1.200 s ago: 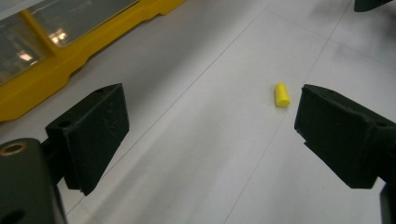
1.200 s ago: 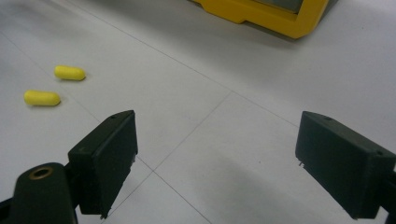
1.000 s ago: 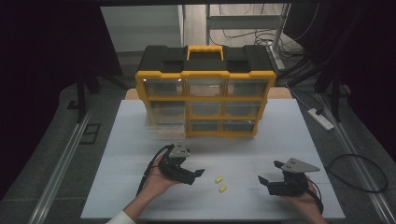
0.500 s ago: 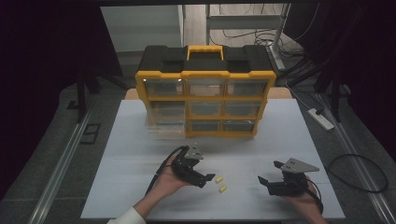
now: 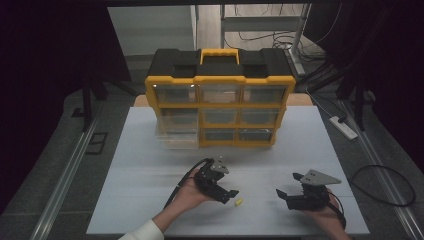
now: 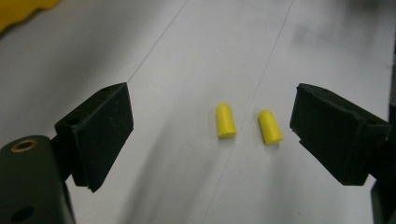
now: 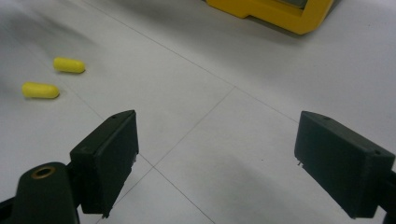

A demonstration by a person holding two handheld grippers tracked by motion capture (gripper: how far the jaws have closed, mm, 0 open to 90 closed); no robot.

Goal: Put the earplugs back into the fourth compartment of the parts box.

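1. Two yellow plugs [image 6: 226, 121] [image 6: 270, 126] lie side by side on the table [image 5: 150, 175], apart, long axes nearly parallel.
2. Left gripper [image 6: 212, 140]: jaws spread, plugs between them.
3. Right gripper [image 7: 224, 163]: jaws spread, empty.
4. Organizer [image 5: 218, 97]: drawer contents unclear.

No readable text

No words, numbers, labels or brand marks can be read anywhere: not on the organiser [image 5: 219, 95], the yellow capsules [image 6: 226, 120], or the table [image 5: 130, 165].
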